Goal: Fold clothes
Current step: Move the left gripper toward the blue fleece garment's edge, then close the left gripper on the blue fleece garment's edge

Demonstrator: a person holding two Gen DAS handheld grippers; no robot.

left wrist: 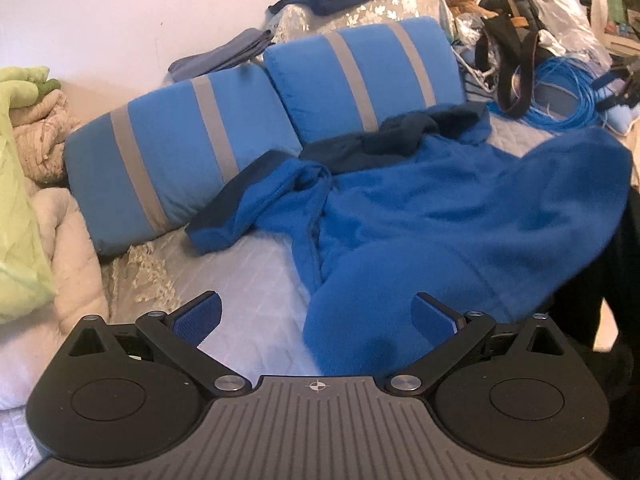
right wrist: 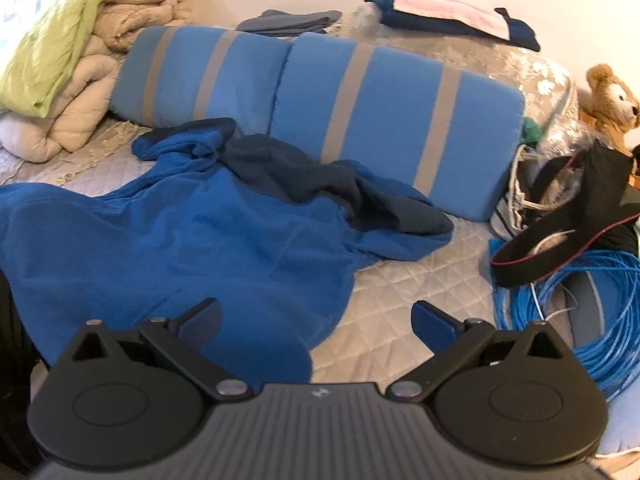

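Observation:
A bright blue fleece garment (left wrist: 440, 216) with dark navy trim lies crumpled across the quilted bed. In the right wrist view the same blue fleece garment (right wrist: 180, 240) spreads to the left and centre. My left gripper (left wrist: 318, 316) is open just above the garment's near hem, which lies between its blue pads. My right gripper (right wrist: 316, 324) is open too, over the garment's near right edge; its right pad hangs over bare quilt. Neither gripper holds cloth.
Two blue cushions with grey stripes (left wrist: 256, 120) (right wrist: 360, 112) lean behind the garment. Folded beige and green bedding (right wrist: 80, 52) sits at the left. A coil of blue cable (right wrist: 580, 300), a black bag (right wrist: 572, 216) and a teddy bear (right wrist: 612, 104) crowd the right. Folded clothes (right wrist: 452, 16) lie by the wall.

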